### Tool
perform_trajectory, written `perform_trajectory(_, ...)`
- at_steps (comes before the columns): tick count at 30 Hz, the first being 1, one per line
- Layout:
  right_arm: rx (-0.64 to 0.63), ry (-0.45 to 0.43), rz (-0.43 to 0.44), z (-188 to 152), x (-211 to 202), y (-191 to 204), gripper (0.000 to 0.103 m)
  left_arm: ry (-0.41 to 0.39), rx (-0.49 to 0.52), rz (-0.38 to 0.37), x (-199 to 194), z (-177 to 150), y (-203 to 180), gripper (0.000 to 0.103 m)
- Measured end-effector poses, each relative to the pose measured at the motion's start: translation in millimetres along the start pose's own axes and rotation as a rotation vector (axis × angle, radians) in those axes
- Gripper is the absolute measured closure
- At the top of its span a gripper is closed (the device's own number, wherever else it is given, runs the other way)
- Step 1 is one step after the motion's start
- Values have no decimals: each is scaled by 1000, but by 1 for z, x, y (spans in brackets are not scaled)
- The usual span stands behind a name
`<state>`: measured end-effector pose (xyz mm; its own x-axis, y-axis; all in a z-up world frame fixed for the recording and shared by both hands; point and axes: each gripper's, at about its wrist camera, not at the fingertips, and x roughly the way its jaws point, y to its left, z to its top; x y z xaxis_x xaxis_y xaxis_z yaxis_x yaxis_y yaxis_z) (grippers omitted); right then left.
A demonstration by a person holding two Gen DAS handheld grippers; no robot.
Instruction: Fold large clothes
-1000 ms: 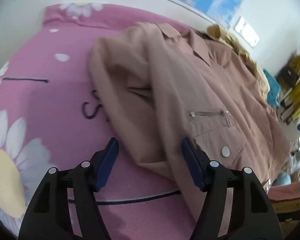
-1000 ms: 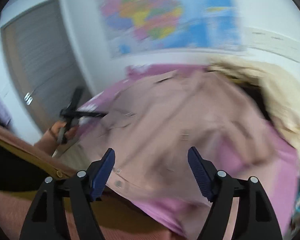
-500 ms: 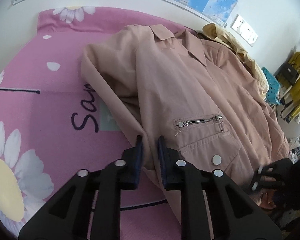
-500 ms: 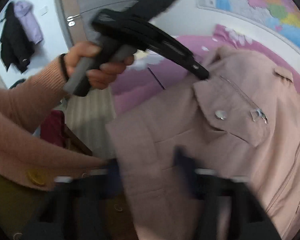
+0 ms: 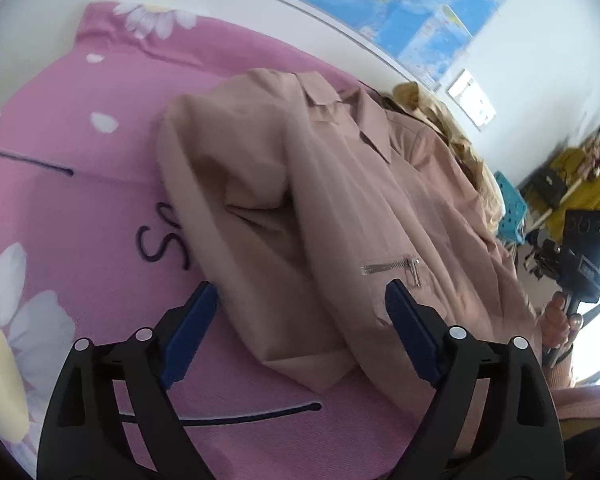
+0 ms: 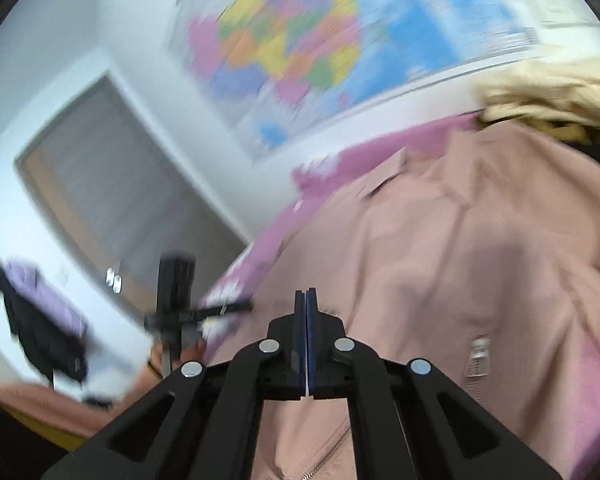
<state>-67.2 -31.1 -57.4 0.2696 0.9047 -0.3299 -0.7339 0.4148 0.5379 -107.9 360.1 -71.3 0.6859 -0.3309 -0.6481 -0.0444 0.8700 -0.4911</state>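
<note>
So the jacket (image 5: 340,208) is a dusty-pink one, pretty big, lying front side up on a pink bedspread (image 5: 80,200) with white daisies on it. Collar points toward the wall end, hem toward the near edge. There's a silver zip pocket (image 5: 390,268) on the chest. One sleeve (image 5: 236,216) is folded in over the body on the left side, a bit rumpled with a deep crease. In the right wrist view it's blurry, but the fabric looks bunched up.

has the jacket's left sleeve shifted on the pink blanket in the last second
Yes. The folded sleeve now covers more of the dark lettering on the pink blanket than half a second ago.
</note>
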Motion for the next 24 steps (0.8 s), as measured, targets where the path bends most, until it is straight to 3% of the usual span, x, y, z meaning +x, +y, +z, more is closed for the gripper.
perform_trajectory(2,-5,20,33,1,-6,0,100,-5,-41,-1,-5,-2,9,16)
perform_trajectory(4,-110,124,64,-13,12,27,96,-18,-64,7,-11,-4,16,16)
perform_trajectory(5,-189,189,59,-25,25,45,74,-29,-68,15,-15,-4,17,16)
perform_trajectory(6,-244,234,49,-36,37,59,45,-38,-73,26,-19,-4,19,17)
perform_trajectory(10,-447,428,52,-84,95,107,41,-51,-62,82,-27,-6,16,20)
perform_trajectory(12,-533,505,41,-108,123,122,27,-47,-33,117,-28,-6,10,20)
perform_trajectory(15,-637,583,32,-135,152,136,17,-27,-12,135,-27,-7,6,20)
perform_trajectory(17,-748,575,-52,-153,161,143,18,-20,-5,151,-26,-7,6,20)
perform_trajectory(18,-778,562,-89,-158,163,144,40,-17,-1,155,-25,-8,6,20)
perform_trajectory(20,-669,570,-32,-145,162,135,88,-12,-5,158,-24,-9,8,20)
perform_trajectory(21,-598,550,-1,-133,158,128,100,-11,-9,154,-25,-10,10,20)
perform_trajectory(24,-425,395,17,-88,126,102,100,-6,-26,136,-25,-11,15,20)
